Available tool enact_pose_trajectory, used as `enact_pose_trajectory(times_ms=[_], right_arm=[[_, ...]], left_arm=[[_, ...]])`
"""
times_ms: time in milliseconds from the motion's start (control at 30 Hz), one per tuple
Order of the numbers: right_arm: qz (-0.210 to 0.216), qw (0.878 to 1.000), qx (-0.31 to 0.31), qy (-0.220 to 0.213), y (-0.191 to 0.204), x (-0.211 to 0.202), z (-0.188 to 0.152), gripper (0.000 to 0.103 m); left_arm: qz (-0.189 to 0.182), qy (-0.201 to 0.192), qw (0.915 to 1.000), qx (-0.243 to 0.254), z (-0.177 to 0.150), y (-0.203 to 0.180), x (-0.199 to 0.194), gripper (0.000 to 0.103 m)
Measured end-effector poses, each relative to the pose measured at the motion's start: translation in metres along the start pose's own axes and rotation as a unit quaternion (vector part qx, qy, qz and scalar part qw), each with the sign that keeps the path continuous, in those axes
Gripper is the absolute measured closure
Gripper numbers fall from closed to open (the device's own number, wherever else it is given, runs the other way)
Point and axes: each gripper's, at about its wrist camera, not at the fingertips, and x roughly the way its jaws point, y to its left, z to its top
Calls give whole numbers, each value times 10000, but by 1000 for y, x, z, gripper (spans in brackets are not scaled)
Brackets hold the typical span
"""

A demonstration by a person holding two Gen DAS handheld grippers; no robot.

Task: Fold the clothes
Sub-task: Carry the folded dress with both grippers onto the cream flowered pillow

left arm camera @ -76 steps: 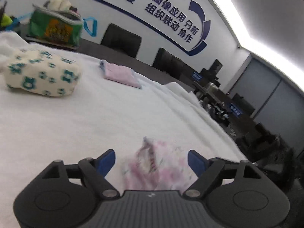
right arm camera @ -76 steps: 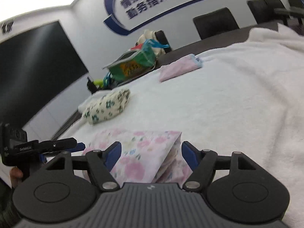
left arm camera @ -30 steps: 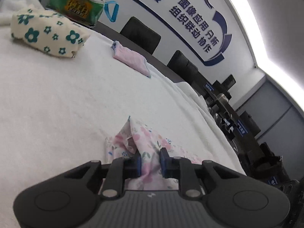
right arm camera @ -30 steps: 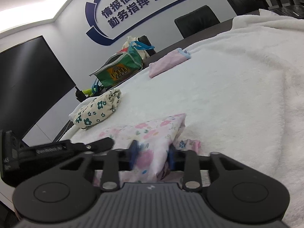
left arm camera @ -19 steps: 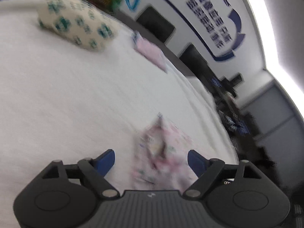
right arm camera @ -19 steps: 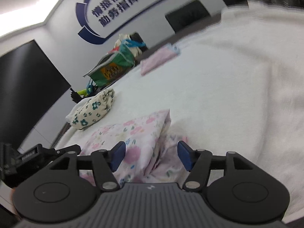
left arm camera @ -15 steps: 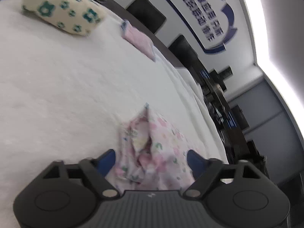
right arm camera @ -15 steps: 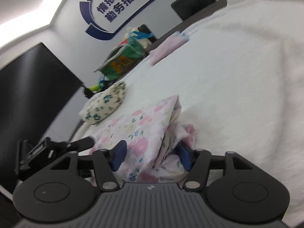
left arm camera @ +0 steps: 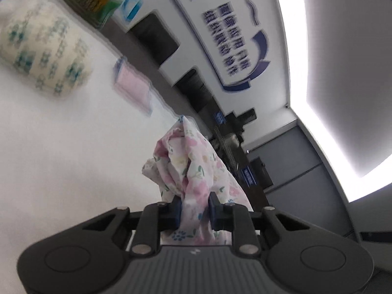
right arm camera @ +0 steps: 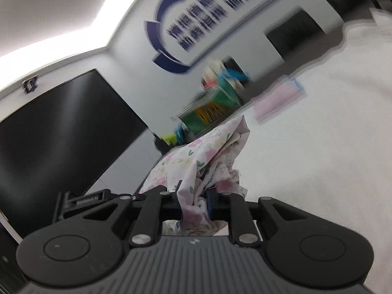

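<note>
A pink floral garment (left arm camera: 188,169) is lifted off the white towel-covered table (left arm camera: 61,147). My left gripper (left arm camera: 194,212) is shut on one bunched end of it, and the cloth stands up in a crumpled peak in front of the fingers. My right gripper (right arm camera: 194,207) is shut on the other end of the floral garment (right arm camera: 208,152), which rises in a rumpled fold ahead. The left gripper's black body (right arm camera: 83,201) shows at the lower left of the right wrist view.
A folded cream piece with green flowers (left arm camera: 41,61) and a folded pink piece (left arm camera: 133,89) lie farther back on the table. A green bag (right arm camera: 210,105) stands at the far edge. Black chairs (left arm camera: 156,41) line the wall. A large dark screen (right arm camera: 61,132) is at left.
Both grippers were open around the garment half a second ago; they have shut on it and lifted it off the table. Both views tilted upward, with motion blur.
</note>
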Motion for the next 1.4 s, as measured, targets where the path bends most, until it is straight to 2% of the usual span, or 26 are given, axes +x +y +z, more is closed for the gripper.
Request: enact_pose_trajectory(times_ms=[133,200,433,600,700,833,1033,1067,1133,1200,1233,1300,1400], right_arm=[[118,9989,-406,-209,40,31,26,88],[165,9980,-536,-277,57,48,39,88],[230,9966,-777,-160,96,122,68,88],[201,9973,-701,120,108,182,68,88],[175,9974,-614,324,104,216,61,88],[126,9969,-533,560,99,258,47,88],[-126,9925,-323,1174,80,308,13,88],[-180,9915,-304,1251,77,313,6,88],[-222,9909,-353,1281,73,315,-1,88],[-213,9907,-340,1299,72,312,-2,83],[-211,9908,-358,1285,72,309,0,78],[-296,9913,-601,1131,78,297,9,53],[-418,9926,-622,960,78,298,18,49]], left_arm=[[115,-369,9976,568,44,-28,-12,84],[158,-454,9971,587,64,-32,-10,84],[440,-588,9938,837,133,-5,-17,83],[576,-659,9946,556,173,36,-17,83],[751,-698,9931,569,186,61,-21,84],[821,-812,9930,239,196,110,-21,84],[1481,-634,9869,77,192,158,-13,79],[1480,-590,9872,-48,193,167,-12,74],[1373,-583,9885,-263,193,176,-14,72],[1460,-598,9872,-225,194,168,-18,70],[1513,-619,9864,-179,195,163,-21,66],[1748,-863,9805,252,195,140,-30,62],[1991,-1339,9665,905,195,104,-40,47]])
